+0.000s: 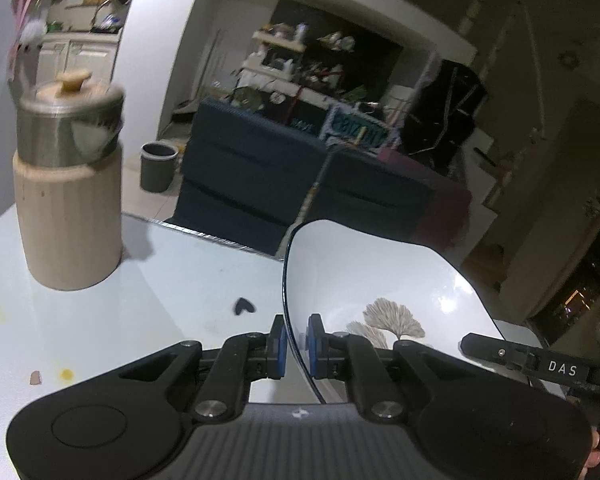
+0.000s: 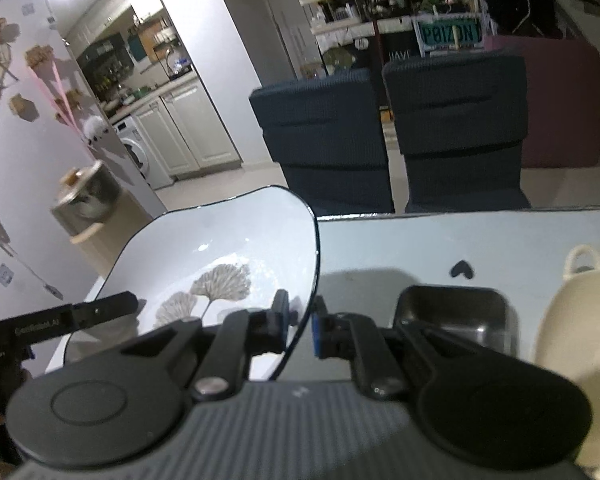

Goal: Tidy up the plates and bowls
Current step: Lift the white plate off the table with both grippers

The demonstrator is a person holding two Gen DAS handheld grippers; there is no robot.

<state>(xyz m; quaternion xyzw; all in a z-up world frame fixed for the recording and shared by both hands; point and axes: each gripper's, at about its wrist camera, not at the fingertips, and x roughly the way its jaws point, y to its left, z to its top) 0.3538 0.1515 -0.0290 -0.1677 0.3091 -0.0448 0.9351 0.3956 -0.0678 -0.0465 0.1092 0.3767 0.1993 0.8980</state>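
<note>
Both grippers, left (image 1: 296,346) and right (image 2: 300,326), clamped the plate (image 1: 380,280) over the glossy table (image 1: 140,300); chairs (image 2: 452,128) stood beyond.

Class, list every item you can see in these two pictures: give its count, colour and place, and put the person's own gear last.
plate: one, white with a dark rim and leaf print, held above the table between both grippers
canister: one, wood and steel, left on the table
tray: one, steel, on the table right of the plate
dish: one, cream, far right
table: one, pale
chairs: two, dark blue, beyond the table
bin: one, grey, on the floor
left gripper: black, jaws shut on the plate's rim
right gripper: black, jaws shut on the opposite rim
</note>
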